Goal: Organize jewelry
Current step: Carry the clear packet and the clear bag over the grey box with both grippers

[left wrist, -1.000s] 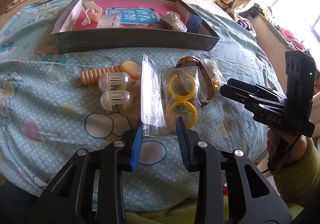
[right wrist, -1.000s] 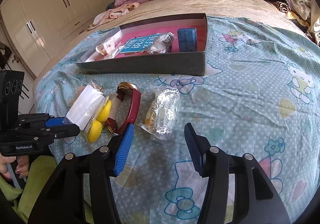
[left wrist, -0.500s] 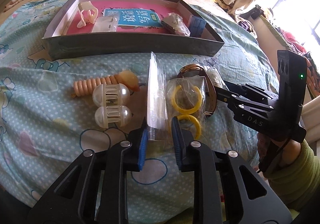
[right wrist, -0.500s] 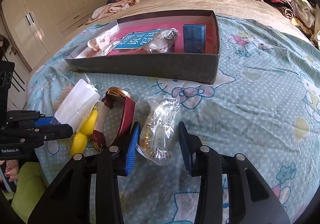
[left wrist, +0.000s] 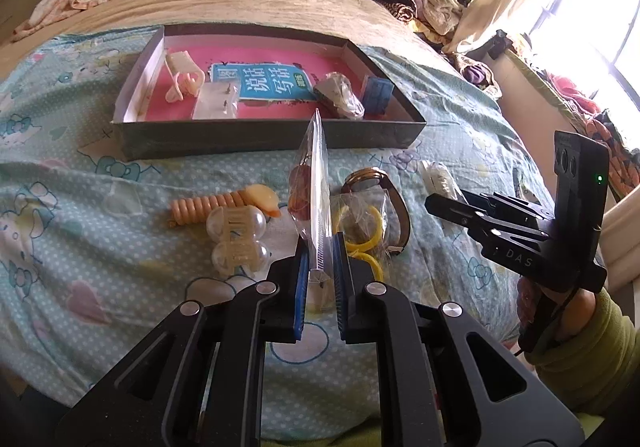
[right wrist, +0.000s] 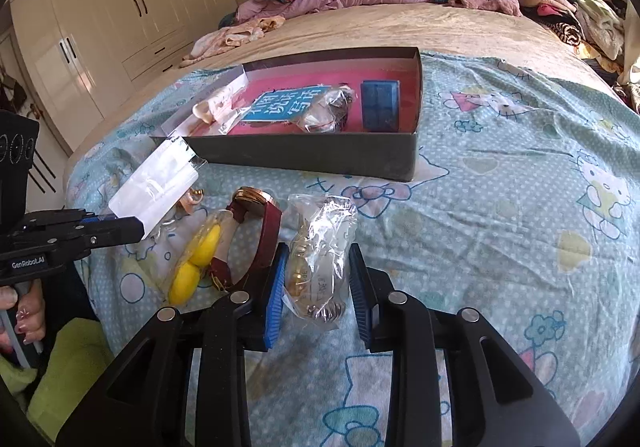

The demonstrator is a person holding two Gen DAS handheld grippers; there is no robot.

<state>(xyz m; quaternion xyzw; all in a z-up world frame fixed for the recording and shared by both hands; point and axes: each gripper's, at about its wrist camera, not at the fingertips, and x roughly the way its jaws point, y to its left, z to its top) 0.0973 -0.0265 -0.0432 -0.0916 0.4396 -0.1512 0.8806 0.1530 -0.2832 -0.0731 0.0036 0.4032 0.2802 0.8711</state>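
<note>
Here the left tool (left wrist: 320, 267) grips a clear bag (left wrist: 314, 183), lifted upright above the bed's (left wrist: 80, 247) near edge. The right tool (right wrist: 316, 279) stands released around a crumpled bag (right wrist: 320, 247) lying there.

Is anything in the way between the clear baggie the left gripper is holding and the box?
Nothing visible. The left hand-held gripper holds the clear bag raised above the bedspread, and only the box front wall lies ahead.

Daylight floods in from the window (left wrist: 592, 3) on the right, blown out white there. The bed (right wrist: 500, 175) is evenly lit, shadows soft. Fisheye bending curves the edges, corners black.
</note>
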